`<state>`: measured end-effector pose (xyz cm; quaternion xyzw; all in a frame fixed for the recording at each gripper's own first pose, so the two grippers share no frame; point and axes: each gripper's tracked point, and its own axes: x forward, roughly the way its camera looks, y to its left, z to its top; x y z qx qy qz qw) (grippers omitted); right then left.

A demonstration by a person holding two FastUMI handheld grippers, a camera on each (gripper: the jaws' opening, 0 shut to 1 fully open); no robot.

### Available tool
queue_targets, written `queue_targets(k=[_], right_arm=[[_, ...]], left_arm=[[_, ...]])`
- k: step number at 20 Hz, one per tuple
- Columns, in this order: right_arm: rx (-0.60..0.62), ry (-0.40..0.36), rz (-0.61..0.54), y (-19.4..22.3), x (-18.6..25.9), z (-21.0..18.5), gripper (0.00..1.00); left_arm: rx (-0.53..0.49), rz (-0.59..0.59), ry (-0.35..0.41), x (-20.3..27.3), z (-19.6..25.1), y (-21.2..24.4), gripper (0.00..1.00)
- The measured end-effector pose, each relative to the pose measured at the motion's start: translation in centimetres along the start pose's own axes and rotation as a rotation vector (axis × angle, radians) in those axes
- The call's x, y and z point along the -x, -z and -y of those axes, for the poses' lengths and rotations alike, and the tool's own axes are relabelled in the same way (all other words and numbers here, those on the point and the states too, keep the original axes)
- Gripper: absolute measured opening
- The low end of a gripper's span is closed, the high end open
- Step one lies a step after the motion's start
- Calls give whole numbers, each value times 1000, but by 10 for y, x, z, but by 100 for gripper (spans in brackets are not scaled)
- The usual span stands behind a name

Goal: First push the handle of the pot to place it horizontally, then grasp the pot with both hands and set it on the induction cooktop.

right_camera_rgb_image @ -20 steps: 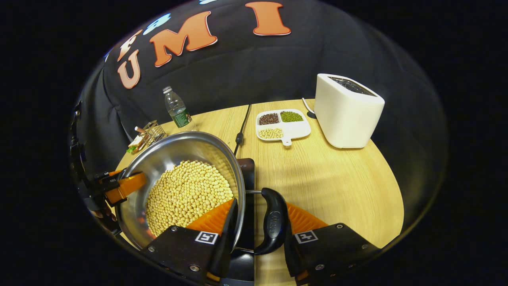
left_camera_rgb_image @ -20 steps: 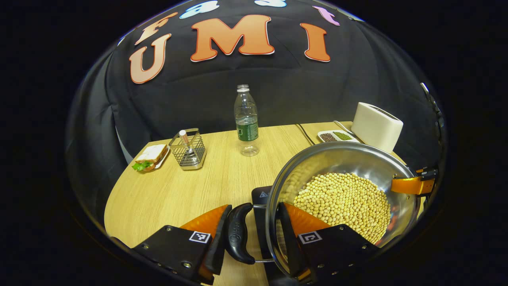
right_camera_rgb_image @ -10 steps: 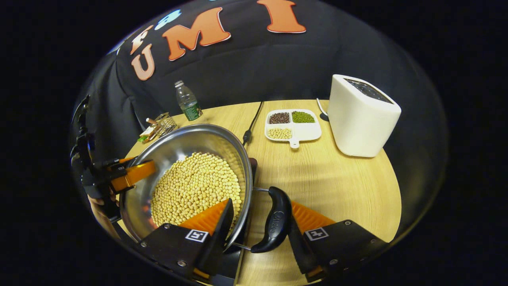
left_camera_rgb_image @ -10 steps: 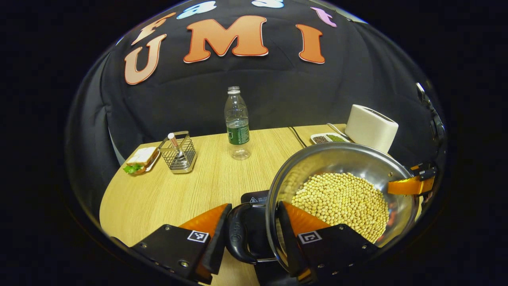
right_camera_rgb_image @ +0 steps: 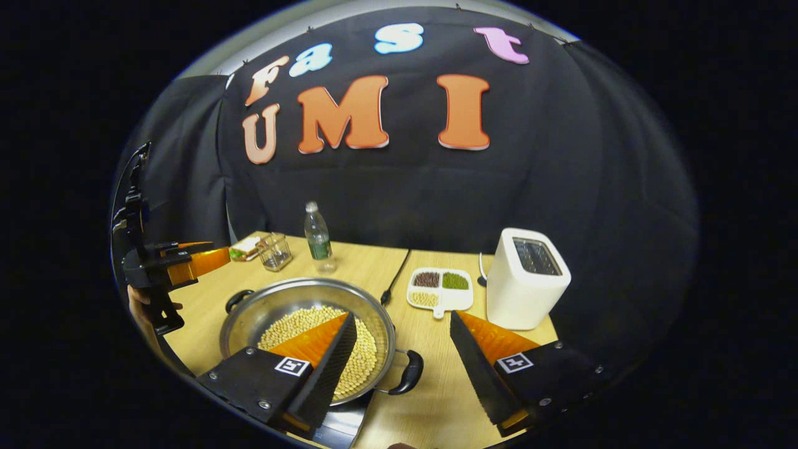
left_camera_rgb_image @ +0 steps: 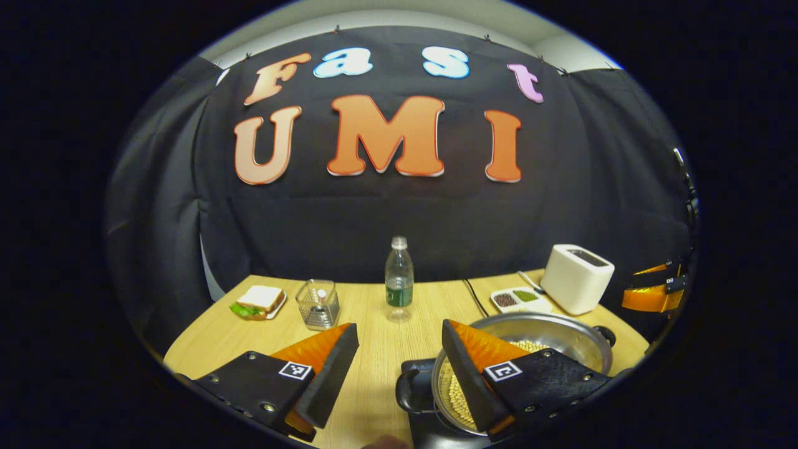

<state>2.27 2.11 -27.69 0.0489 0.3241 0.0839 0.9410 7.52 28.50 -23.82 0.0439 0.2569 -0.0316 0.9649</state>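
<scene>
The steel pot [right_camera_rgb_image: 293, 299], holding soybeans [right_camera_rgb_image: 299, 321], sits on the black induction cooktop [right_camera_rgb_image: 349, 421] with its black handles [right_camera_rgb_image: 408, 374] pointing left and right. In the left gripper view the pot [left_camera_rgb_image: 561, 340] lies low on the right, on the cooktop [left_camera_rgb_image: 414, 368], and one handle [left_camera_rgb_image: 404, 393] is below my fingers. My left gripper [left_camera_rgb_image: 399, 325] is open above and behind that handle, touching nothing. My right gripper [right_camera_rgb_image: 402, 316] is open too, raised over the other handle. The left gripper [right_camera_rgb_image: 181, 262] also appears at the far left, held by a hand [right_camera_rgb_image: 140, 305].
A water bottle [left_camera_rgb_image: 399, 280], a wire basket [left_camera_rgb_image: 318, 304] and a sandwich on a plate [left_camera_rgb_image: 259, 301] stand at the back of the wooden table. A white toaster [right_camera_rgb_image: 523, 287], a divided dish of beans [right_camera_rgb_image: 439, 288] and a black cable [right_camera_rgb_image: 396, 274] lie behind the pot.
Both grippers have opened, let go of the pot's handles and drawn up and back. The pot, held tilted before, now rests level on the cooktop.
</scene>
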Motion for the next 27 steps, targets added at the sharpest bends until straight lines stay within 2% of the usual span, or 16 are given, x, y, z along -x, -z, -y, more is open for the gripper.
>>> queue_targets(k=[6, 7, 8, 12, 13, 14, 15, 17, 18, 19, 20, 21, 22, 23, 27], right_arm=[[13, -45, 266, -93, 65, -16, 93], [17, -47, 303, -105, 74, -17, 98], [16, -47, 338, -116, 86, -17, 94], [20, -45, 435, -149, 117, -15, 93], [24, -43, 453, -156, 122, -16, 98], [28, -40, 469, -162, 128, -16, 93], [35, -39, 481, -168, 132, -18, 93], [39, -45, 505, -176, 140, -23, 93], [40, -48, 522, -180, 144, -25, 98], [44, -46, 544, -186, 148, -27, 98], [50, -46, 563, -191, 151, -27, 93], [54, -47, 580, -194, 154, -28, 98], [57, -48, 595, -197, 157, -30, 98], [58, -50, 609, -201, 160, -32, 93], [96, -53, 639, -207, 165, -43, 93]], left_arm=[[73, 236, -34, 70, -28, -123, 84], [73, 273, -49, 83, -36, -141, 84], [72, 303, -61, 94, -44, -156, 84], [88, 384, -89, 131, -59, -198, 83], [87, 404, -101, 140, -64, -209, 83], [86, 427, -116, 152, -72, -222, 83], [87, 448, -128, 160, -78, -231, 83], [106, 482, -134, 175, -81, -244, 83], [114, 496, -130, 184, -82, -250, 84], [114, 513, -132, 191, -84, -255, 84], [110, 524, -138, 195, -87, -257, 83], [106, 536, -147, 201, -88, -258, 84], [101, 544, -151, 203, -89, -259, 84], [100, 554, -153, 204, -89, -261, 82], [94, 578, -162, 210, -93, -261, 84]])
